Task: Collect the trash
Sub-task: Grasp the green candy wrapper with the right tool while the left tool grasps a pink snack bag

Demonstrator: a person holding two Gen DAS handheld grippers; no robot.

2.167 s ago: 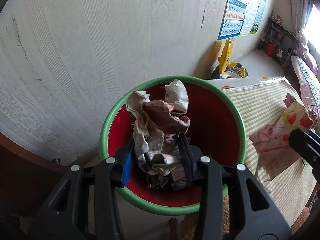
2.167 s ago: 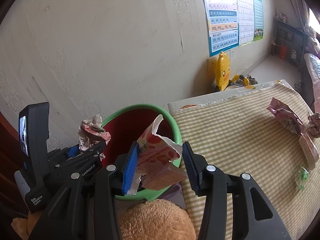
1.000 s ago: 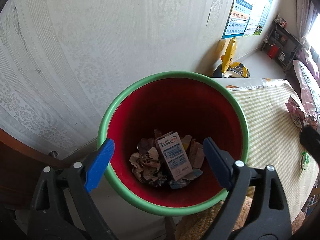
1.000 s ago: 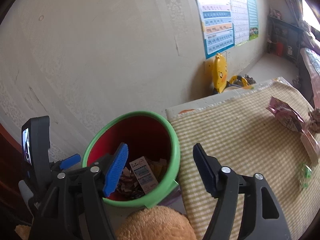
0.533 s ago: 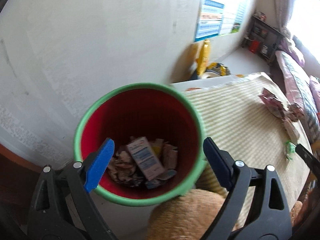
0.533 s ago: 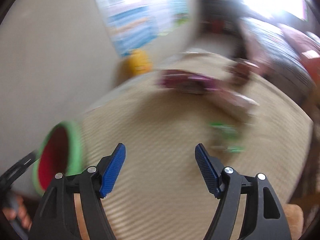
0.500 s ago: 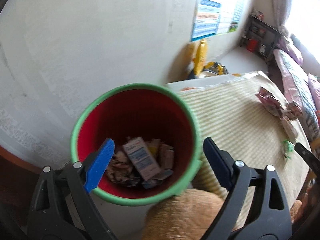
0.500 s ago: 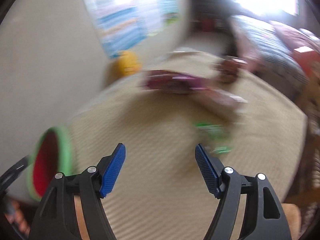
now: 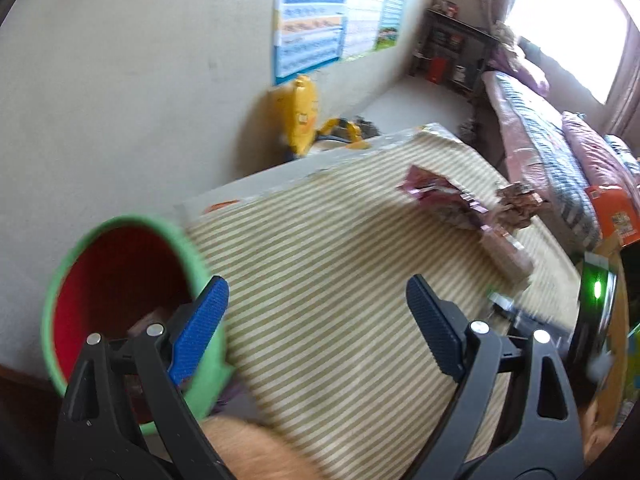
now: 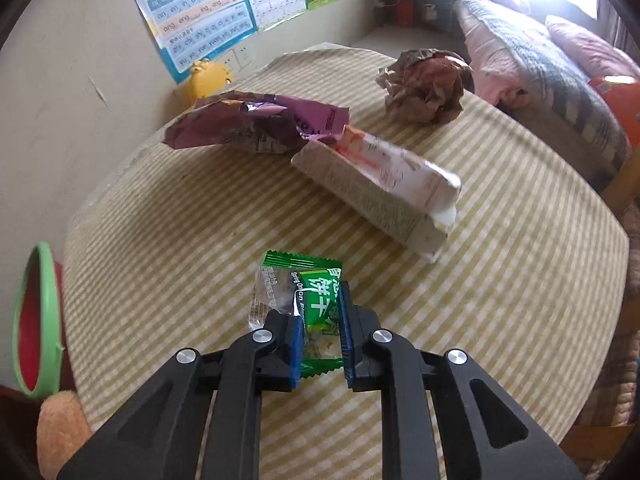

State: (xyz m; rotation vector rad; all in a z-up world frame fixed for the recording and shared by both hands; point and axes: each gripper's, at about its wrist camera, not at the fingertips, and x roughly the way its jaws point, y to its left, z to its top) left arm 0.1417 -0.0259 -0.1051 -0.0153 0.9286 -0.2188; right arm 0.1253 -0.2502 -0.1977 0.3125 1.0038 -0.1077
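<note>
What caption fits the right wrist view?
Right gripper shut on a green snack wrapper on the checked tablecloth, three more pieces of trash beyond.

The right gripper (image 10: 320, 332) points down at a slant. Its jaws have just been closing, and now its blue pads (image 10: 297, 344) pinch a green snack wrapper (image 10: 308, 300) between them. The left gripper (image 9: 316, 328) also tilts down. Its jaws stand wide apart, and nothing is between its fingertips (image 9: 202, 326).
</note>
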